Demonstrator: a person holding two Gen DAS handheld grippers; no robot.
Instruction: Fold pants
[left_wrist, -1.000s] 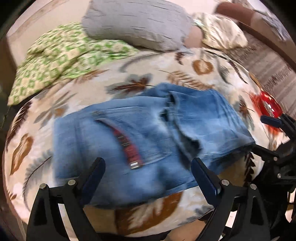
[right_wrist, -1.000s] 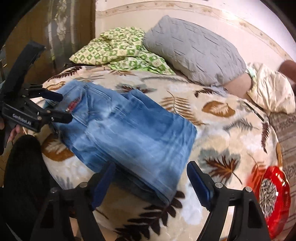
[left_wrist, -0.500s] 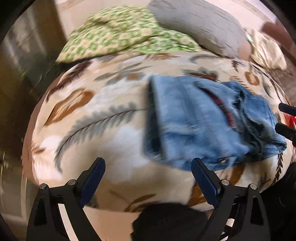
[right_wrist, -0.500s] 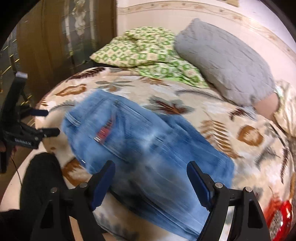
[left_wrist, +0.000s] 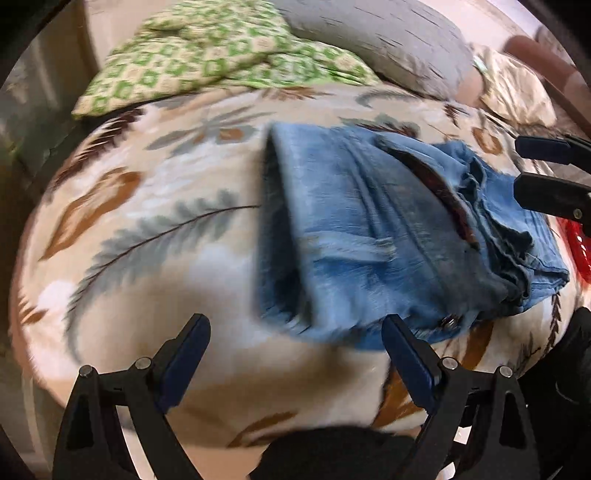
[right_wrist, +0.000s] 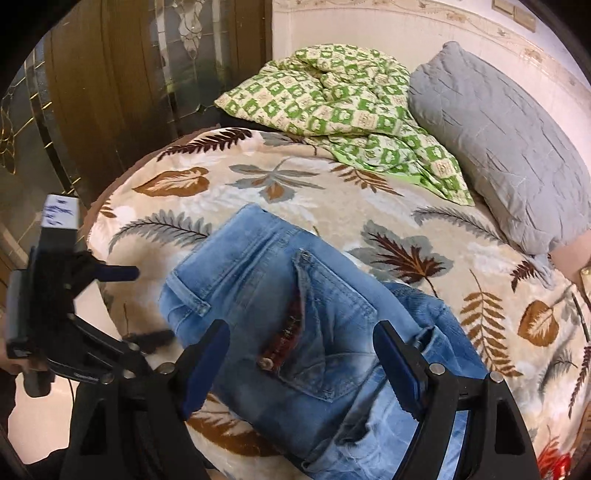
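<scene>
Pants, blue jeans, are lying folded near the front edge of the leaf-print bed cover. Left gripper and right gripper are both hovering wide open above them, gripping nothing.

1. I see the pants lying on the bed cover, near its front edge.
2. Behind them, a quilt lies crumpled at the far side.
3. Right of the quilt, a pillow rests partly against it.
4. My left gripper sits left of the pants.
</scene>
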